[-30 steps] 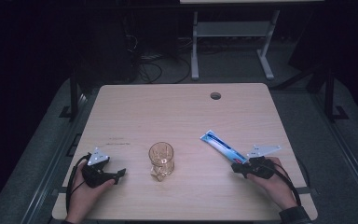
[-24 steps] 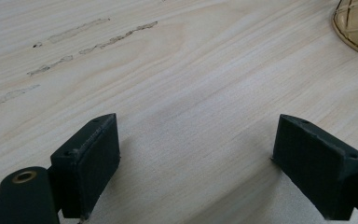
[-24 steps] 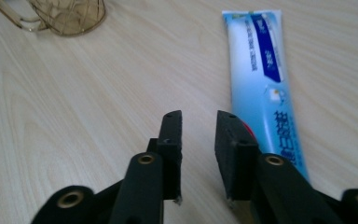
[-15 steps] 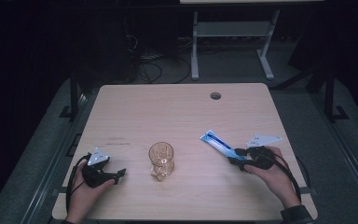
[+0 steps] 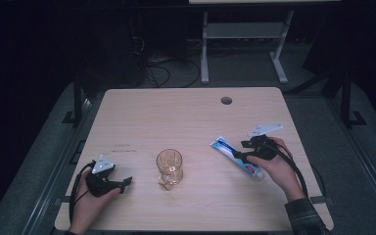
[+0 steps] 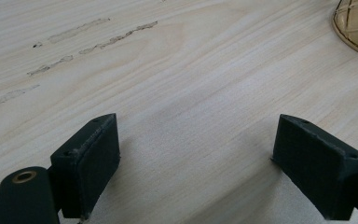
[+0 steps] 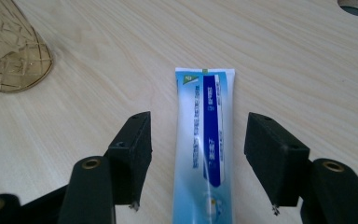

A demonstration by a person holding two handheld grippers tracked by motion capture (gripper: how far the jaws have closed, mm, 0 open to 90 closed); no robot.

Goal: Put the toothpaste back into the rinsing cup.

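Two grippers are working low over a pale wooden table (image 5: 186, 112). From the high view, the right gripper (image 5: 243, 149) is sitting toward 3 o'clock of the tabletop, held in the person's right hand (image 5: 274, 164), with its jaws reaching toward 9 o'clock over a toothpaste tube (image 5: 236, 155). In the right gripper view, the right gripper (image 7: 198, 154) is standing released, its two black jaws spread on either side of the toothpaste tube (image 7: 204, 144), one jaw at each long edge and neither pressing on it. That blue and white tube is lying flat on the wood, its crimped end pointing toward 12 o'clock in that view. An amber glass (image 5: 170, 168) with a faceted pattern is standing upright near the middle of the table's near half, well apart from the tube; its base is showing at 10 o'clock in the right gripper view (image 7: 11, 46).

At 8 o'clock of the table, the left hand (image 5: 90, 196) is holding the left gripper (image 5: 127, 182), jaws pointing toward the glass. In the left gripper view, the left gripper (image 6: 196, 154) is gaping wide over bare wood, grasping nothing, with the glass (image 6: 356, 25) at 2 o'clock. A round cable hole (image 5: 226, 100) is sitting near the table's far edge.
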